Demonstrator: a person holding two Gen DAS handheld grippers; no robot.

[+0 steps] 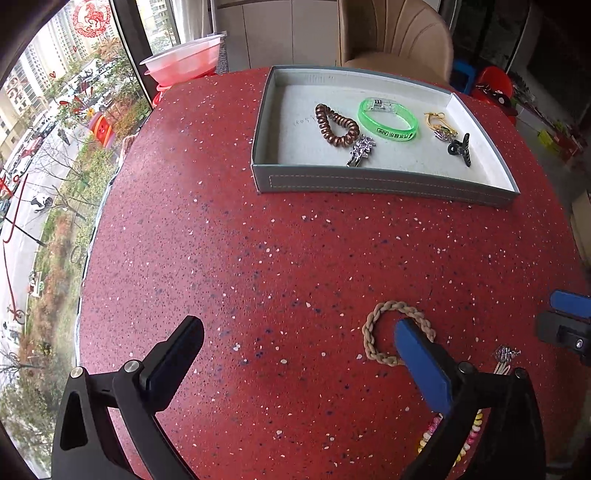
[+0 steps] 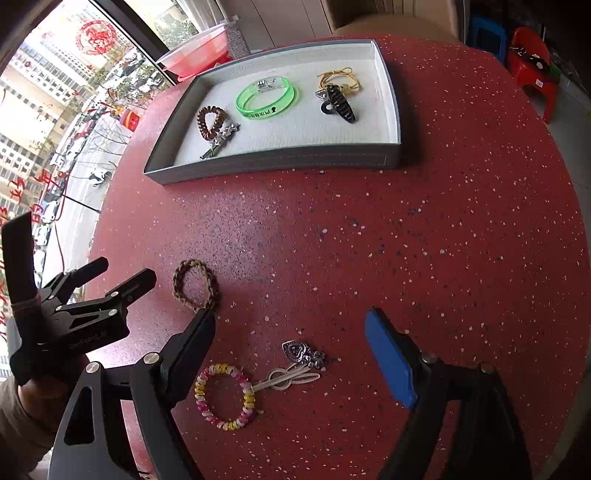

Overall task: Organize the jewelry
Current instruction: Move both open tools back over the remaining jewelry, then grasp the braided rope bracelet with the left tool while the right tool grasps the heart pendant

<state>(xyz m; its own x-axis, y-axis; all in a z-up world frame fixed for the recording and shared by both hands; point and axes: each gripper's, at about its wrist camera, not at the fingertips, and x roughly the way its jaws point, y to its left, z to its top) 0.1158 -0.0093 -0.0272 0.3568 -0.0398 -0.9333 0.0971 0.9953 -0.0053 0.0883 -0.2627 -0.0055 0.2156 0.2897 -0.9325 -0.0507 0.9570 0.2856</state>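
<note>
1. Your loose pieces sit on the near part of the red speckled round desk point(image 2: 424, 229): a tan braided cord bracelet point(image 2: 195, 284), a pink-and-yellow spiral coil bracelet point(image 2: 225, 397), and a silver heart charm on cream elastic loops point(image 2: 299, 360) just beside the coil bracelet.
2. The grey shallow rectangular tray with white lining point(image 2: 280, 164) stands at the far side, well apart from those three.
3. In the tray: a brown spiral coil hair tie point(image 2: 208, 122) touching a silver rhinestone hair clip point(image 2: 219, 142), a translucent green plastic wristband point(image 2: 266, 99), and a black claw clip point(image 2: 341, 105) over a yellow cord with a charm point(image 2: 338, 79).
4. Your left gripper point(image 1: 299, 339) is spread wide, nothing between its fingers; the blue pad overlaps the braided bracelet in the left wrist view.
5. Your right gripper point(image 2: 291, 334) is spread wide too, empty, above the charm and coil bracelet.
6. Behind the tray: a clear-and-red plastic basin point(image 1: 184, 61) and a beige padded chair point(image 1: 395, 35).
</note>
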